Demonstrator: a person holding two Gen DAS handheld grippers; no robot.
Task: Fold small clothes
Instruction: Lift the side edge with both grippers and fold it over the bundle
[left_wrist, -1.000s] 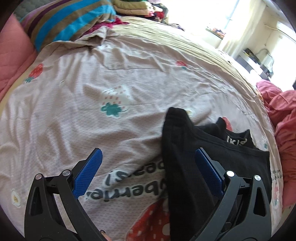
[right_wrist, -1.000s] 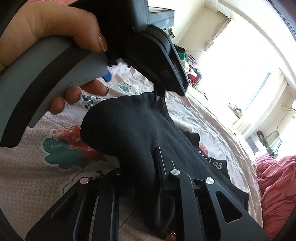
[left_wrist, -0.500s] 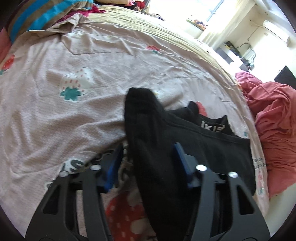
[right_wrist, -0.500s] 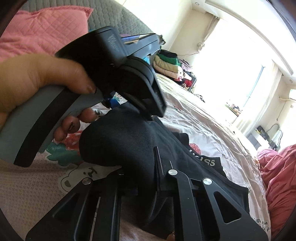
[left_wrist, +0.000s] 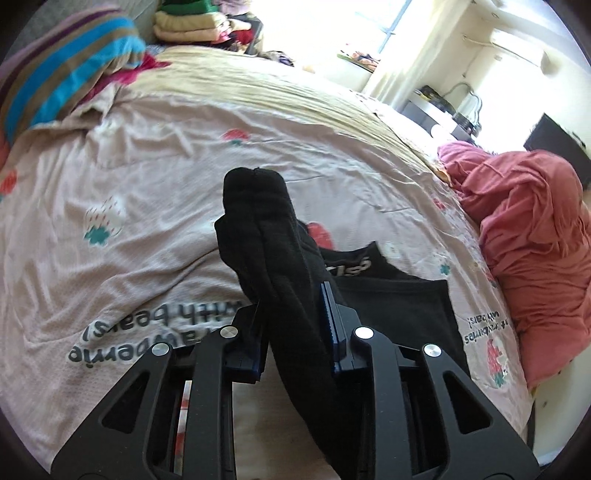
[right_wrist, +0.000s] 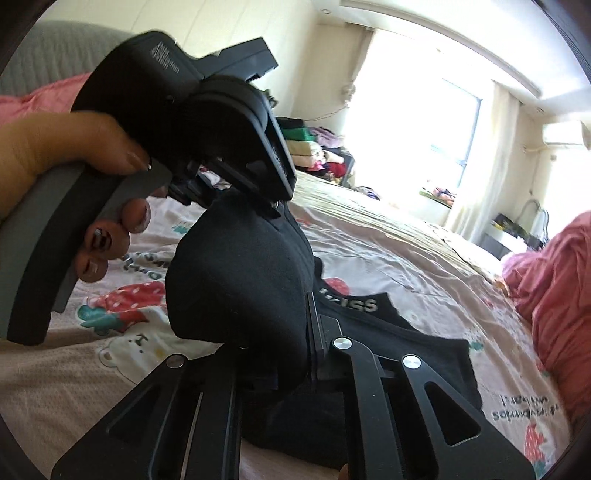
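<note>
A black garment with a lettered waistband lies on the strawberry-print bedsheet. My left gripper is shut on a raised fold of the black garment, with the bunched end sticking up past the blue pads. My right gripper is shut on the same black garment, lifting its edge off the bed. The left gripper's body and the hand holding it fill the upper left of the right wrist view, just above the fabric.
A pink-red blanket is heaped at the bed's right edge. A striped pillow and stacked folded clothes lie at the far end. A bright window and a desk stand beyond the bed.
My left gripper was open beside the black garment, then closed on its fold and lifted it. My right gripper kept its hold on the fabric throughout.
</note>
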